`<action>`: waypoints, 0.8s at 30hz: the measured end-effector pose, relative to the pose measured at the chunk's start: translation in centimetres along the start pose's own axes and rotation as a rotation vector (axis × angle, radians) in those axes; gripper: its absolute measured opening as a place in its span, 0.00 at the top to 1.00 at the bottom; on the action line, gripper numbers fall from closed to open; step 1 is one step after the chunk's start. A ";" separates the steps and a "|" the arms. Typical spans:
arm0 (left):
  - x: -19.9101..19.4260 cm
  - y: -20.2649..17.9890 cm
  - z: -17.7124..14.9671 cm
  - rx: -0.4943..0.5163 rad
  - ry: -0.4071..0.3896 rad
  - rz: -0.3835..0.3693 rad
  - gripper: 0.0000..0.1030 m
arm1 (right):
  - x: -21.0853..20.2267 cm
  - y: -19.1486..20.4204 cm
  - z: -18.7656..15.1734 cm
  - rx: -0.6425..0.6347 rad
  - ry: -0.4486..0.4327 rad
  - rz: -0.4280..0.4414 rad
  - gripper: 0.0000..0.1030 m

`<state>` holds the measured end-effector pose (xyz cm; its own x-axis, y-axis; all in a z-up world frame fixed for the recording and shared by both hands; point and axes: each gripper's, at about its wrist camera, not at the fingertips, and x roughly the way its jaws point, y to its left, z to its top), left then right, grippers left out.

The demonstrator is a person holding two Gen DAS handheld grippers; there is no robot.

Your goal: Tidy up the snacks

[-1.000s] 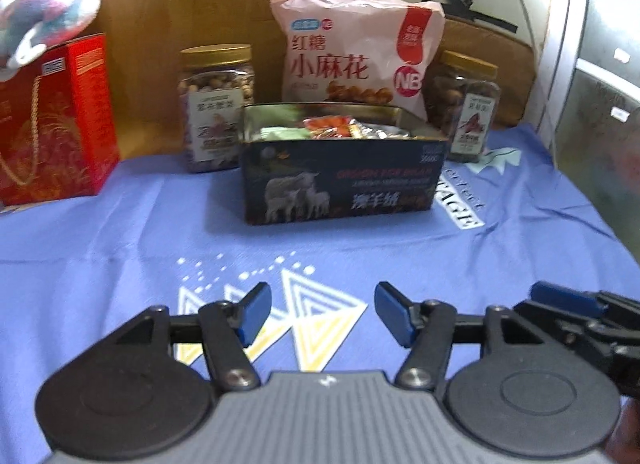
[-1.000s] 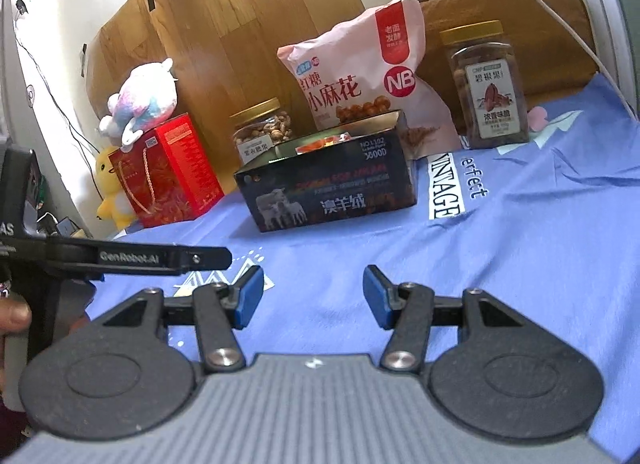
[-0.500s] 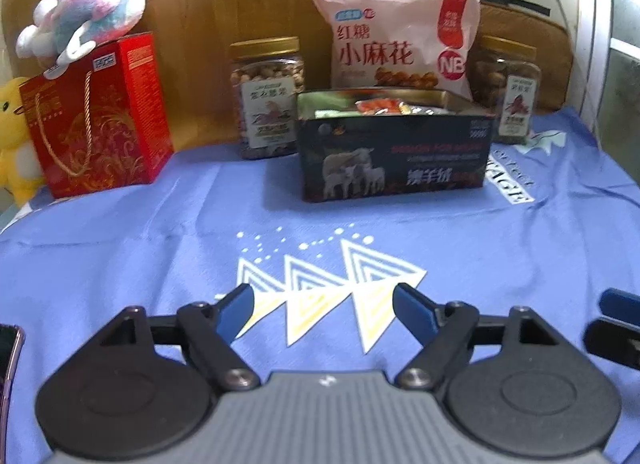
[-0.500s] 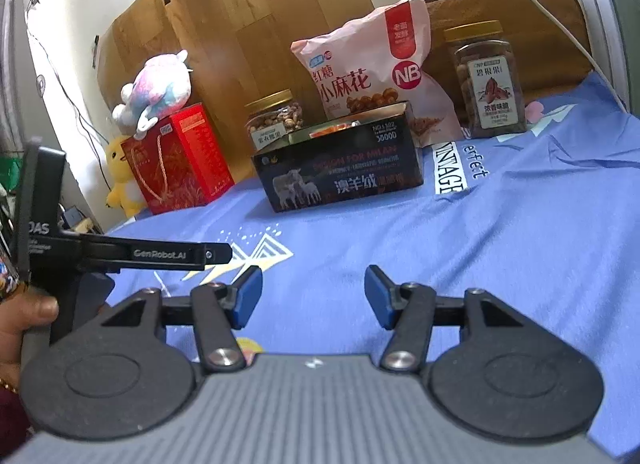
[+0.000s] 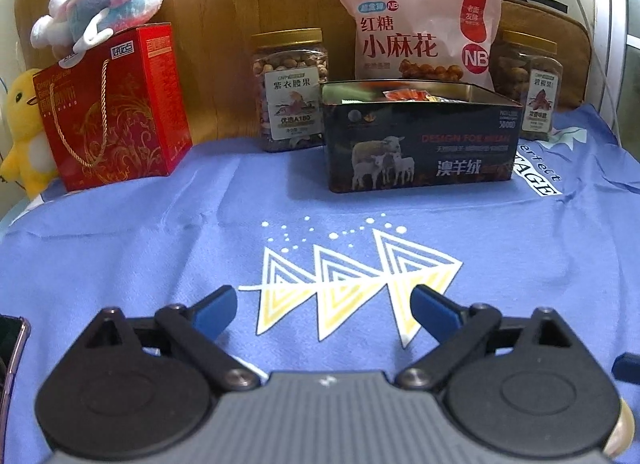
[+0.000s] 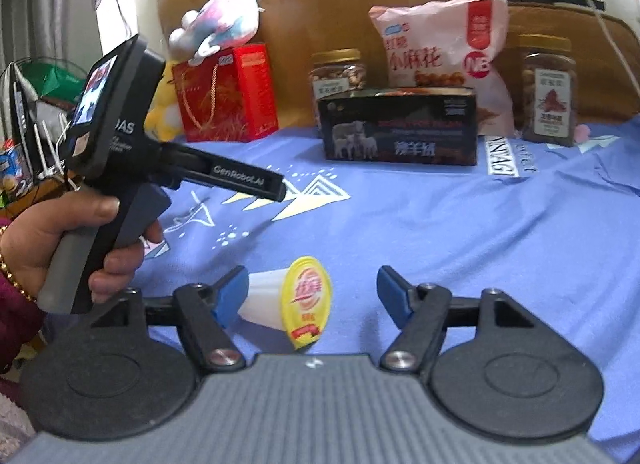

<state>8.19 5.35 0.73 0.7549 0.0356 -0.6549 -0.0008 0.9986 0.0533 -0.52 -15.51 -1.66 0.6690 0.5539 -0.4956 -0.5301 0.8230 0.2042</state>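
A small jelly cup (image 6: 298, 300) with a yellow lid lies on its side on the blue cloth (image 6: 480, 232), between the blue fingers of my right gripper (image 6: 313, 292). Those jaws are opening and the pads do not press on the cup. My left gripper (image 5: 325, 310) hangs over the cloth's triangle print, its jaws opening wide with nothing between them. A dark open tin (image 5: 420, 136) with a sheep picture stands at the back and holds wrapped snacks (image 5: 404, 94). In the right wrist view the same tin (image 6: 400, 130) shows beyond the cup.
Behind the tin stand a pink snack bag (image 5: 420, 32) and two nut jars (image 5: 290, 88) (image 5: 528, 80). A red gift box (image 5: 112, 104) with a plush toy (image 5: 104, 0) stands at the left, beside a yellow plush duck (image 5: 24, 132). A hand (image 6: 64, 240) holds the left gripper's handle. A phone edge (image 5: 12, 340) shows.
Both grippers have opened wider. The right view has swung and leveled, and the jelly cup has come into sight between its fingers. The left view has drawn back from the tin.
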 end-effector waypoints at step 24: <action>2.7 1.4 0.0 -0.028 0.014 0.017 0.01 | 6.7 -2.3 4.0 -0.017 -0.005 -0.124 0.50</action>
<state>10.22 6.89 -1.02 0.7454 0.0531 -0.6645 -0.0323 0.9985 0.0436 7.27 -13.20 -2.10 0.7323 0.4488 -0.5122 -0.4521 0.8828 0.1272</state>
